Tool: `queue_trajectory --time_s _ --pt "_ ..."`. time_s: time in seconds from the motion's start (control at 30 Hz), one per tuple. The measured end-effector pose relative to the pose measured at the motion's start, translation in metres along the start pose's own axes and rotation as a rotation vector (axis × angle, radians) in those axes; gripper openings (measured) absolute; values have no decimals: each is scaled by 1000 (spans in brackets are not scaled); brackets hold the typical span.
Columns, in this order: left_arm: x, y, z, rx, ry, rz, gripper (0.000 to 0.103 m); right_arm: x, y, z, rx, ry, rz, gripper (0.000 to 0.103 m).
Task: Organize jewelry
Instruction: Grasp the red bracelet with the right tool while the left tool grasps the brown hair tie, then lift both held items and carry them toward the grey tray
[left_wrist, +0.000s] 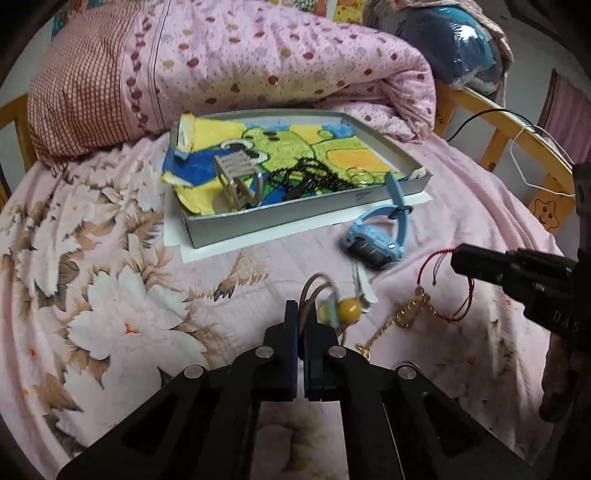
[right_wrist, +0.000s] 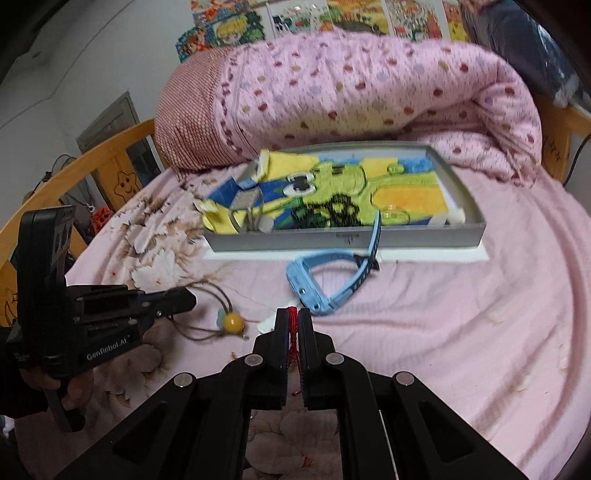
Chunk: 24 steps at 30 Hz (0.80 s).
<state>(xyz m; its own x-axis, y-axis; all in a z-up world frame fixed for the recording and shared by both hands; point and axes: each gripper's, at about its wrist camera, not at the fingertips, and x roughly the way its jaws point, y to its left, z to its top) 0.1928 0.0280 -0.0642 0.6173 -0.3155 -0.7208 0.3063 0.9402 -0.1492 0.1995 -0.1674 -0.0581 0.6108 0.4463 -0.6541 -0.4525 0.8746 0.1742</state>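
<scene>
A rolled pink quilt (right_wrist: 369, 96) (spotted) lies on a floral bedsheet (left_wrist: 110, 295).

Pink floral bedsheet (right_wrist: 461, 314) under the gripper, rolled dotted pink quilt (right_wrist: 369, 96) ahead, wooden bed rail (right_wrist: 99, 155) off left, cartoon posters (right_wrist: 332, 14) on white wall (right_wrist: 92, 55).

I see a bed (right_wrist: 480, 314) covered with a pink sheet, printed with large white flowers on its left part. At the back of it lies a rolled pink dotted quilt (right_wrist: 369, 99), and in front of that a white sheet of paper (left_wrist: 236, 243) with a shallow grey tray (right_wrist: 343, 239) standing on it. Nearer to me, straight on the sheet, lie a blue watch (left_wrist: 373, 243), its strap leaning up against the tray's front wall, and a gold chain (left_wrist: 402, 317); a yellow bead (right_wrist: 234, 322) on a brown cord is near them.
</scene>
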Motion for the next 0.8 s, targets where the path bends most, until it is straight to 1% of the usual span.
queue_trajectory --time_s 0.13,0.2,0.33,0.53,0.7,0.8 --pt "-16 -10 3 13 -30 -3 1 -18 12 5 -36 -42 -6 5" --pt "-25 -14 5 17 -49 -5 1 -30 16 8 -50 -77 -9 5" --pt "-40 -20 7 27 -78 -6 1 -41 20 10 -65 -94 -17 5" --pt "-58 -25 6 32 -107 -5 1 -70 31 18 -115 -161 -47 5" --pt "-65 -28 2 38 -116 -7 1 -82 36 22 -144 -181 -57 5" --pt "-68 -27 -1 33 -114 -6 1 -77 38 21 -153 -156 -59 5"
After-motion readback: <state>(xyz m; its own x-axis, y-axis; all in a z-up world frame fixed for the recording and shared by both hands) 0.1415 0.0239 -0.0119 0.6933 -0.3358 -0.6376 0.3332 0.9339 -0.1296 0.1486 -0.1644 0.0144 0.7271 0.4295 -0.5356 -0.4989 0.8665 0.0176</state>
